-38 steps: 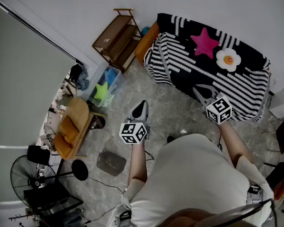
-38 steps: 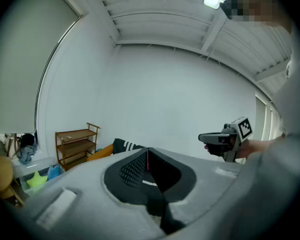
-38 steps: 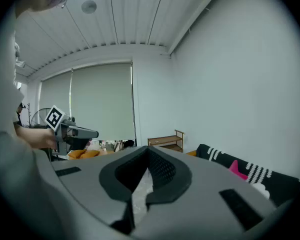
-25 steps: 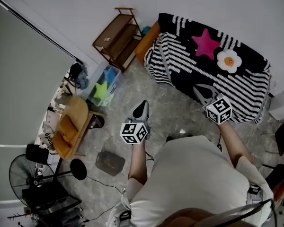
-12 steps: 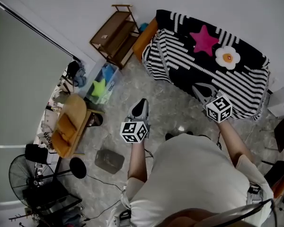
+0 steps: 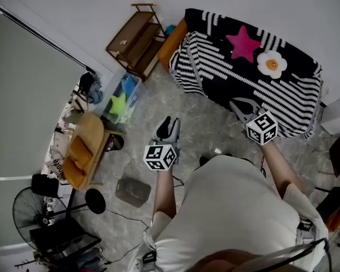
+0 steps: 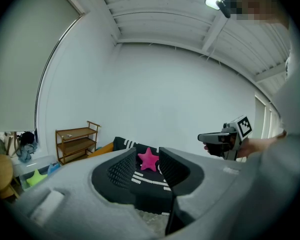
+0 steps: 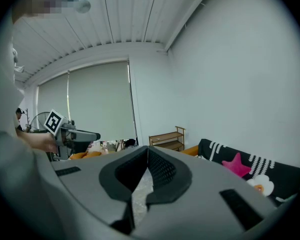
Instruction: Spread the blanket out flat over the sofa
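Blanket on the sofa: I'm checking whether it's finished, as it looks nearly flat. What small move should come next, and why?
Probably bring the left tongs, which have just been opening and hold nothing, to the edge of the blanket by the wooden shelf: an orange sofa corner shows uncovered there.

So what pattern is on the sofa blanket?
Blanket: black, white stripes, pink star, white flower; best in the head view.
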Motion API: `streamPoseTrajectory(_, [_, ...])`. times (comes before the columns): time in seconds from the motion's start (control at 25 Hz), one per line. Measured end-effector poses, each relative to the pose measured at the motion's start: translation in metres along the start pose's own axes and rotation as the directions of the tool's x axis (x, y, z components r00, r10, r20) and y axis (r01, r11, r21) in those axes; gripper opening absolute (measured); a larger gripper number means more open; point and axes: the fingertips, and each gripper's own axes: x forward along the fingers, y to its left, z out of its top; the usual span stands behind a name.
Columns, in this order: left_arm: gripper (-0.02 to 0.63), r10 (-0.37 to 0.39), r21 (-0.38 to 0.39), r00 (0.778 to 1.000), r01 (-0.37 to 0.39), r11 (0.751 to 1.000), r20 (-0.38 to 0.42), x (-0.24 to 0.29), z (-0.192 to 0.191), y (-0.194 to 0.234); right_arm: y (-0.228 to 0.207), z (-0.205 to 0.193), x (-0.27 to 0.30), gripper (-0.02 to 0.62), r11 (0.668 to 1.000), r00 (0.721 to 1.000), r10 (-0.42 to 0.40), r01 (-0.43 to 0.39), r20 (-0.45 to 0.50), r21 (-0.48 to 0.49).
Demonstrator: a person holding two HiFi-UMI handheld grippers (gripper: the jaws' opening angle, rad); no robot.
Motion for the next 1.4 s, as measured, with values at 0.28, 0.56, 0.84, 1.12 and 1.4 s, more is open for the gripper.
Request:
streamPoseTrajectory(0.28, [0.155, -0.006, -0.009, 1.0, 0.006, 1.0, -0.004, -0.009, -0.008, 0.011, 0.012, -0.006, 0.009, 0.003, 1.0, 1.0, -0.005, 0.005, -0.012, 0.0])
streamPoseTrajectory(0.56, [0.155, -0.022, -0.007, 1.0, 0.022, 1.0, -0.009, -0.02, -0.014, 0.028, 0.028, -0.008, 0.024, 0.003, 1.0, 1.0, -0.018, 0.018, -0.022, -0.007])
streamPoseTrajectory(0.84, [0.154, -0.029, -0.009, 0.999, 0.029, 1.0, -0.02, -0.035, -0.018, 0.046, 0.042, -0.01, 0.035, 0.003, 0.999, 0.999, -0.041, 0.041, -0.019, 0.002])
streamPoseTrajectory(1.12, [0.153, -0.017, -0.013, 1.0, 0.016, 1.0, -0.022, -0.043, -0.021, 0.064, 0.052, -0.014, 0.052, 0.003, 0.999, 0.999, -0.035, 0.035, -0.029, -0.001])
streamPoseTrajectory(1.4, [0.154, 0.0, -0.025, 1.0, -0.001, 1.0, -0.021, -0.038, -0.018, 0.083, 0.052, -0.015, 0.07, 0.003, 1.0, 0.999, -0.024, 0.024, -0.047, -0.001])
